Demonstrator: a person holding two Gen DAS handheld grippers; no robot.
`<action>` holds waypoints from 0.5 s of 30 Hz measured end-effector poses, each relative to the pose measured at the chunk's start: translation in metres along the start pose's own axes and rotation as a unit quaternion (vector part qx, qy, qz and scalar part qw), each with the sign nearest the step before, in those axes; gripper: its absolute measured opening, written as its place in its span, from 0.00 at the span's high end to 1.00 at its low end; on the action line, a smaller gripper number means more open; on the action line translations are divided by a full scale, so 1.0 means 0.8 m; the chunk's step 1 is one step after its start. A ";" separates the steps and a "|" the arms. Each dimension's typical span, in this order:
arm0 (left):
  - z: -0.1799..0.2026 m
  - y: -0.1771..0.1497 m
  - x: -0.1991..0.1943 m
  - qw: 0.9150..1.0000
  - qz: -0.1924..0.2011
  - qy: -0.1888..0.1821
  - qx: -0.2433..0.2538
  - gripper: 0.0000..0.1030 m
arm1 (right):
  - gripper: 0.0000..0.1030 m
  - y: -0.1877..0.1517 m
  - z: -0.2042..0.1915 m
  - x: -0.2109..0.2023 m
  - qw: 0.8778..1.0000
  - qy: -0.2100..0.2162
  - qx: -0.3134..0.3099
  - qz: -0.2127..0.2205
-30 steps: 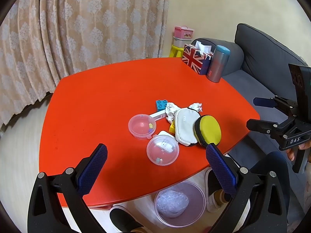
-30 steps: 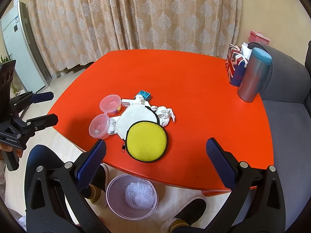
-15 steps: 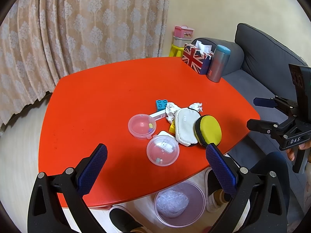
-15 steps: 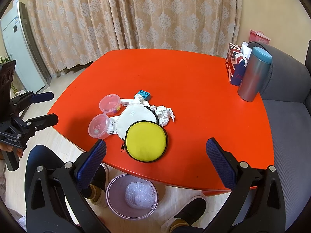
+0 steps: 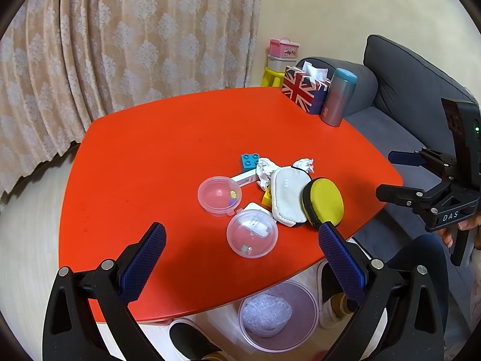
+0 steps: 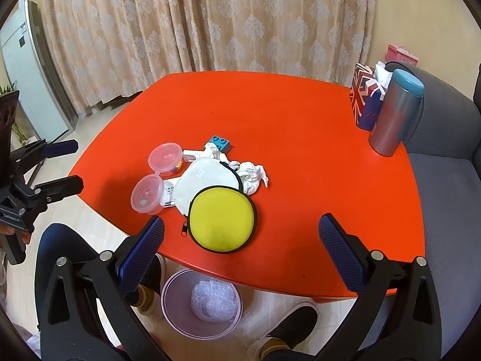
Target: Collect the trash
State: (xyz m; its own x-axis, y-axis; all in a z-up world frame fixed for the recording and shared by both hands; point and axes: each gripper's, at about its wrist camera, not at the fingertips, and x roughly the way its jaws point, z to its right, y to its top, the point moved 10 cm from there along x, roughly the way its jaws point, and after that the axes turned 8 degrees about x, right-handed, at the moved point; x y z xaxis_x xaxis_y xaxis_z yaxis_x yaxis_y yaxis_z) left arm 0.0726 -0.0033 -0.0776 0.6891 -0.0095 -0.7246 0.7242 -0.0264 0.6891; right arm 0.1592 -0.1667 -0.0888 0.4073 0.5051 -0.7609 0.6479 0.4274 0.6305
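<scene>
Crumpled white tissues (image 5: 265, 169) (image 6: 252, 176) lie on the red table (image 5: 156, 150) (image 6: 315, 180) among a white pouch (image 5: 287, 192) (image 6: 207, 180), a yellow round case (image 5: 326, 200) (image 6: 222, 219), two clear plastic capsules (image 5: 219, 195) (image 6: 147, 194) and a blue brick (image 5: 249, 161) (image 6: 221, 143). A clear bin (image 5: 278, 316) (image 6: 201, 303) with crumpled plastic stands on the floor under the table's near edge. My left gripper (image 5: 240, 258) is open and empty, above the near edge. My right gripper (image 6: 240, 255) is open and empty, near the yellow case.
A Union Jack tissue box (image 5: 303, 93) (image 6: 365, 102) and a grey tumbler (image 5: 338, 100) (image 6: 393, 111) stand at the table's far corner. A grey sofa (image 5: 421, 96) (image 6: 445, 174) borders the table. Curtains (image 5: 120, 39) hang behind. The person's shoes (image 6: 285, 331) are beside the bin.
</scene>
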 end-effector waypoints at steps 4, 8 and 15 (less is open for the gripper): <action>0.000 -0.001 0.003 1.000 -0.002 0.000 -0.001 0.06 | 0.03 0.001 0.002 0.013 1.000 0.004 0.000 -0.015; -0.002 -0.003 0.008 1.000 -0.005 -0.001 -0.002 0.06 | 0.03 -0.003 0.000 0.035 0.999 0.011 -0.003 -0.038; -0.007 -0.008 0.014 1.000 -0.012 0.000 -0.006 0.06 | 0.03 -0.008 -0.011 0.072 0.997 0.027 -0.008 -0.073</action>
State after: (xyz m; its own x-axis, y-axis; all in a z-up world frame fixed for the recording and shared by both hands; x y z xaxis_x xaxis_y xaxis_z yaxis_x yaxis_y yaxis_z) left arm 0.0758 0.0025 -0.0898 0.6712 -0.0085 -0.7412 0.7411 -0.0153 0.6712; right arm 0.1731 -0.1338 -0.1350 0.2740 0.4754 -0.8360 0.6876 0.5110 0.5159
